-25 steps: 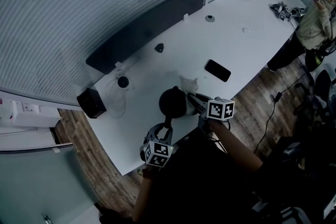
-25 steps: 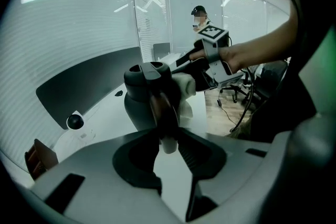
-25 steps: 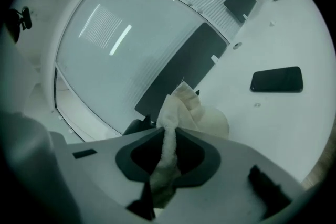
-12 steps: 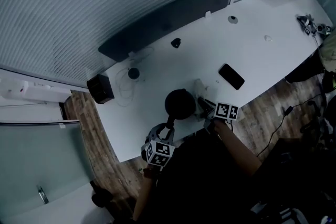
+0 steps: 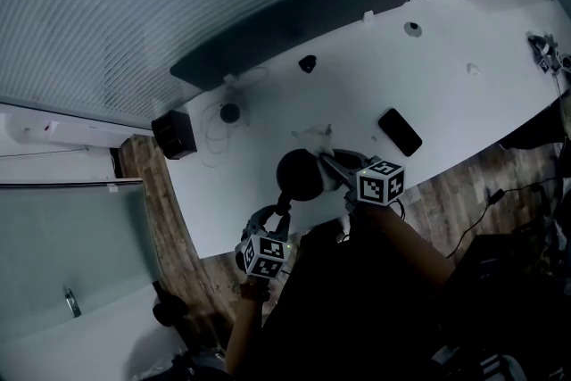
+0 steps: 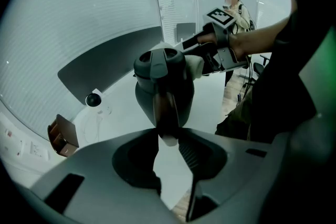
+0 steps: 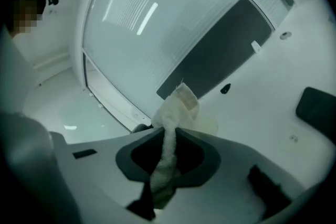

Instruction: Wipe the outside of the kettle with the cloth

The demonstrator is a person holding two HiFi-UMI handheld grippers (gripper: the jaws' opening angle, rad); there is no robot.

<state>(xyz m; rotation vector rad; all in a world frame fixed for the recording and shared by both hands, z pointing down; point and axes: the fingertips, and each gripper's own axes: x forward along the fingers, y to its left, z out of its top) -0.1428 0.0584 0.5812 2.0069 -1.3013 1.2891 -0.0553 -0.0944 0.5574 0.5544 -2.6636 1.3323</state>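
Okay, the kettle [image 5: 299, 174] is close to the front edge of the white counter [image 5: 446, 94], right in front of you. Whether its base rests on the counter can't be told.

Your left tool [image 5: 282, 211] comes at the kettle from the near side, pointing steeply down. It pinches the kettle by the handle [image 6: 166, 110]. In the left gripper view the handle's lower end is wedged between the two jaw tips. The dark body and lid rise just beyond them.

Your right tool [image 5: 332, 161] reaches in from the kettle's right side, roughly level. It is clamped on the cloth [image 7: 173, 113]. In the right gripper view the pale towelling runs down between both jaws and bunches out past the tips. In the left gripper view that bunch touches the kettle's upper right side, by the lid.

A phone [image 5: 399, 131] lies flat on the counter to the right of the kettle, apart from it. A small round dark thing with a thin cord [image 5: 230, 112] sits beyond the kettle and to its left. Another small dark thing [image 5: 307, 63] is farther beyond the kettle, near the long dark panel [image 5: 294, 22]. A dark box [image 5: 174, 134] is left of the kettle, by the counter's end. A person [image 6: 234, 8] stands well beyond the kettle, off to its right.
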